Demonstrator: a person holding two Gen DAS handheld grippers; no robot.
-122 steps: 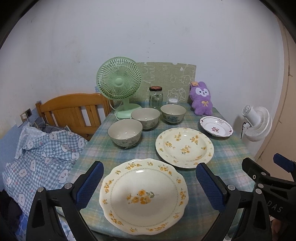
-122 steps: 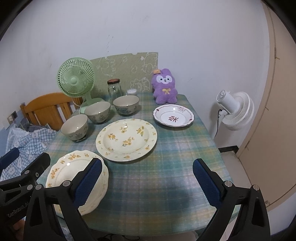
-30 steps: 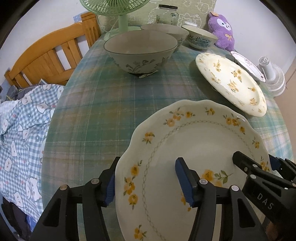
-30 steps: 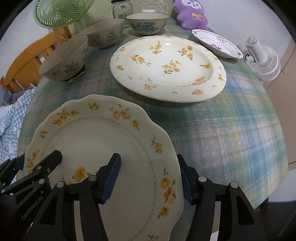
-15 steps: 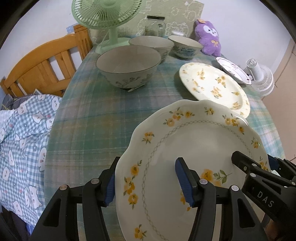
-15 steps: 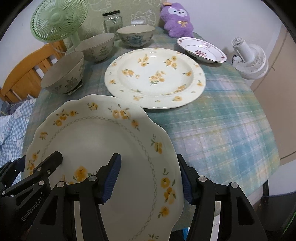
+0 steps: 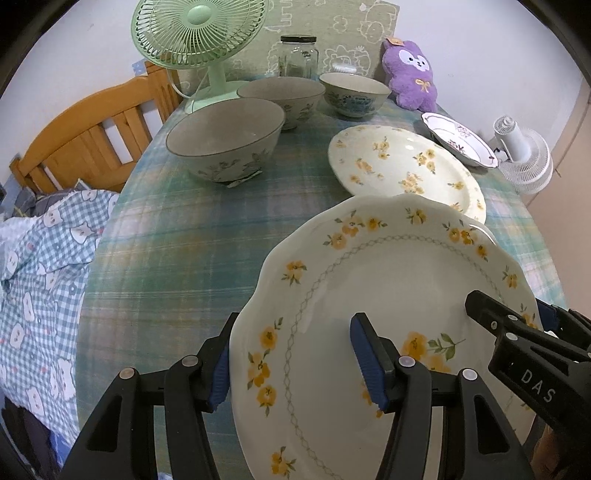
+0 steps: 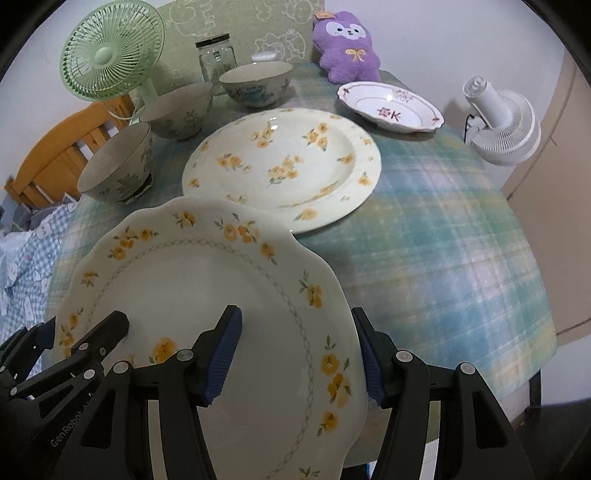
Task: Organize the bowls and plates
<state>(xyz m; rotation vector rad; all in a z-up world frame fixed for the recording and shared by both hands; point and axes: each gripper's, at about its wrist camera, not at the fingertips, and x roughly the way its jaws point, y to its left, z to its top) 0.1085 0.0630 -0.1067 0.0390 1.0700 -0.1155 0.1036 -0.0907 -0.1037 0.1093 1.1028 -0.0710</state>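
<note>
A scalloped cream plate with yellow flowers (image 7: 388,280) (image 8: 192,295) hangs tilted above the near part of the table, held from both sides. My left gripper (image 7: 293,365) is shut on its left rim, one blue pad on the face and the other at the outer edge. My right gripper (image 8: 295,360) is shut on its right rim the same way. Behind it lie a large round flowered plate (image 7: 402,166) (image 8: 284,162) and a small white plate with red marks (image 7: 458,138) (image 8: 388,105). Three bowls (image 7: 225,144) (image 7: 280,96) (image 7: 354,94) stand in a row at the back left.
A plaid cloth covers the table (image 7: 177,240). At its far edge stand a green fan (image 7: 199,33), a glass jar (image 7: 297,55) and a purple plush toy (image 7: 412,74). A white fan (image 7: 524,158) is off the right side. A wooden chair (image 7: 85,140) with checked fabric (image 7: 40,258) is on the left.
Four seconds ago the scalloped plate lay on the table between open grippers. Over the last second both grippers have risen and pulled back with it, so more of the table shows.
</note>
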